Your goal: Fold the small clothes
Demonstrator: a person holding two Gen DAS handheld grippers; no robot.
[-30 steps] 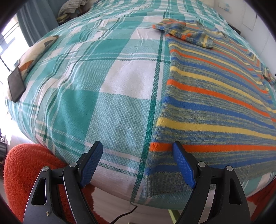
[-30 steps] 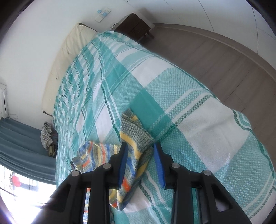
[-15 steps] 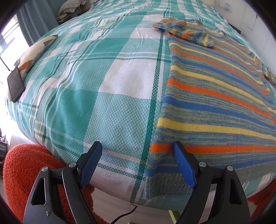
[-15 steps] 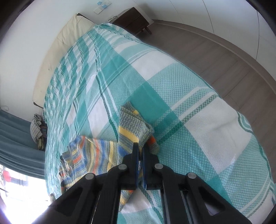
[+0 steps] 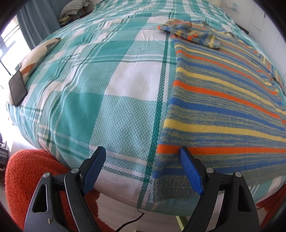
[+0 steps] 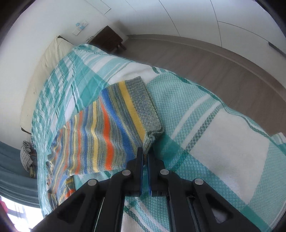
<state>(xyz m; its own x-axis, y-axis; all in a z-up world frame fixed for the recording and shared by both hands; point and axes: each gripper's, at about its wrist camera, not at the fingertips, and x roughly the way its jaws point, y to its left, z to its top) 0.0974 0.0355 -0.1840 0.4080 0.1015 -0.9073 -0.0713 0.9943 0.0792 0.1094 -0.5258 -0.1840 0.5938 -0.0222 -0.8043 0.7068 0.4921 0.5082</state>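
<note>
A striped knit sweater (image 5: 223, 100) in blue, orange, yellow and grey lies flat on the teal plaid bedspread (image 5: 107, 100), its hem hanging over the near bed edge. One sleeve (image 5: 189, 33) lies folded across its far end. My left gripper (image 5: 143, 157) hovers open over the sweater's near left corner, nothing between its blue pads. In the right wrist view my right gripper (image 6: 145, 151) is shut on the cuff of the other sleeve (image 6: 143, 108), which is stretched out over the bedspread (image 6: 214, 133).
A dark phone (image 5: 17, 91) rests on a patterned pillow (image 5: 37, 55) at the left bed edge. An orange shaggy rug (image 5: 26, 171) lies below the bed. A dark nightstand (image 6: 107, 39) and wooden floor (image 6: 223, 71) lie beyond the bed. Crumpled clothes (image 5: 75, 9) sit far back.
My right gripper closed on the sleeve cuff and carried it sideways, so the bunched sleeve now lies stretched out. The left gripper stayed put and open.
</note>
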